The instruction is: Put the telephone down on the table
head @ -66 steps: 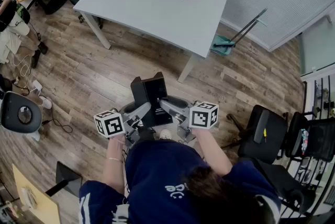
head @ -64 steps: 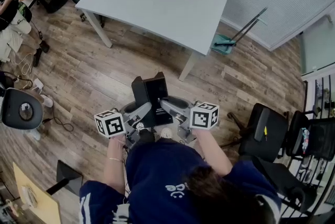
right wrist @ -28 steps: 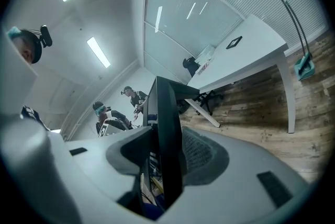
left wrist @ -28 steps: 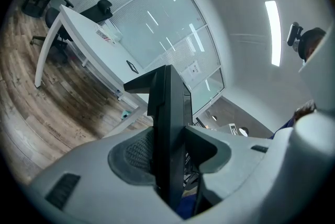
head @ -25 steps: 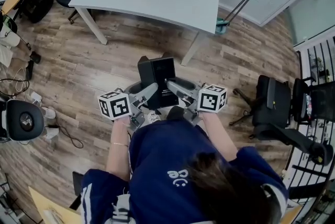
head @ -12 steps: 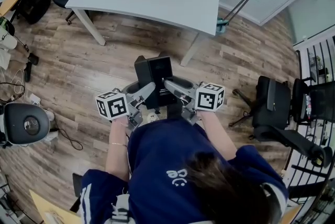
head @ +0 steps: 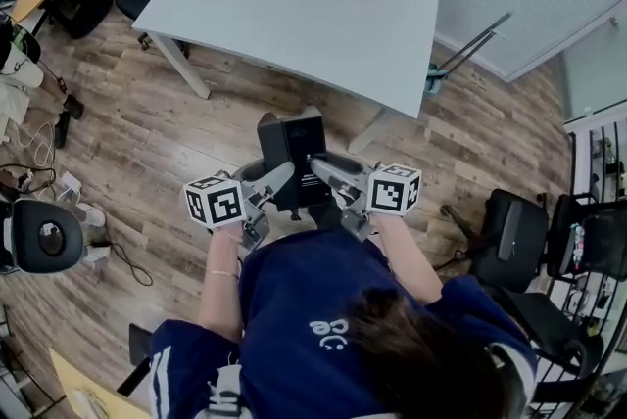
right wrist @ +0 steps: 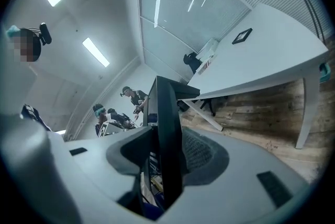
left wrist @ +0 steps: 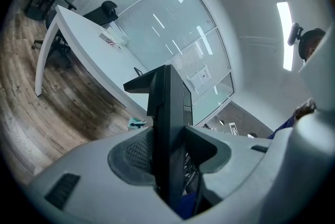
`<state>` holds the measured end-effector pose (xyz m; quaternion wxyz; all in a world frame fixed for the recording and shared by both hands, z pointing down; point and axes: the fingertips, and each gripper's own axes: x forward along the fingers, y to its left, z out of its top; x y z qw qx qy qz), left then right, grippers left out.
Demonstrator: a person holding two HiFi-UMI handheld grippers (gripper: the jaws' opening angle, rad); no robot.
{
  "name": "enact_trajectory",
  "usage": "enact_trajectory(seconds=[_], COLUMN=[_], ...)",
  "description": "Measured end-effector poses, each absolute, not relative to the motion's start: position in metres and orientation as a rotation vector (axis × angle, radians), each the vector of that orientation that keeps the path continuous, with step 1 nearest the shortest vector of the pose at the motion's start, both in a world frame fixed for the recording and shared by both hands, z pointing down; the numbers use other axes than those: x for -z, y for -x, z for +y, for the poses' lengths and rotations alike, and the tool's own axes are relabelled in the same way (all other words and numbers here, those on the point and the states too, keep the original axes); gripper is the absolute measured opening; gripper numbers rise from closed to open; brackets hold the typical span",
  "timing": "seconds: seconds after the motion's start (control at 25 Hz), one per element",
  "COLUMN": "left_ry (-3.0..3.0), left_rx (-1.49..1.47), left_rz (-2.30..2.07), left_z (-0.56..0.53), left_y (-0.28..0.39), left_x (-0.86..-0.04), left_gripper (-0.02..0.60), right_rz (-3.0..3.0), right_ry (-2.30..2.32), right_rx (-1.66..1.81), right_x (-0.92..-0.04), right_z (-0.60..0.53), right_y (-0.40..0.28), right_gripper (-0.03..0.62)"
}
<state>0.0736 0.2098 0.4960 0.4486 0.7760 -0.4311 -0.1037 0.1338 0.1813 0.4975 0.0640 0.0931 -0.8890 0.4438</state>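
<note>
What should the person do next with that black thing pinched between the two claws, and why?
Probably carry it forward until it hangs over the grey table. The telephone is clamped on both sides by the left gripper and the right gripper, but it is above the wooden floor, short of the table's near edge, so there is nothing under it to set it on.

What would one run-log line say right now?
held: black boxy desk telephone | left tongs: shut on telephone | right tongs: shut on telephone | pale grey table: ahead, telephone not yet down
</note>
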Motion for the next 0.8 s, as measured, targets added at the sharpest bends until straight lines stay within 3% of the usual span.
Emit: enact_trajectory(seconds=[0.8], left_ry=[-1.833], left_rx=[0.287], left_rz=[-1.148], left_z=[0.033], left_y=[-0.09], left_x=[-0.507], left_gripper=[0.176], right_rz=[-2.631], right_ry=[-0.16], right_rx=[-1.362], right_x=[-0.507], right_z=[-0.001], right_y=[-0.146], right_gripper=[0.187])
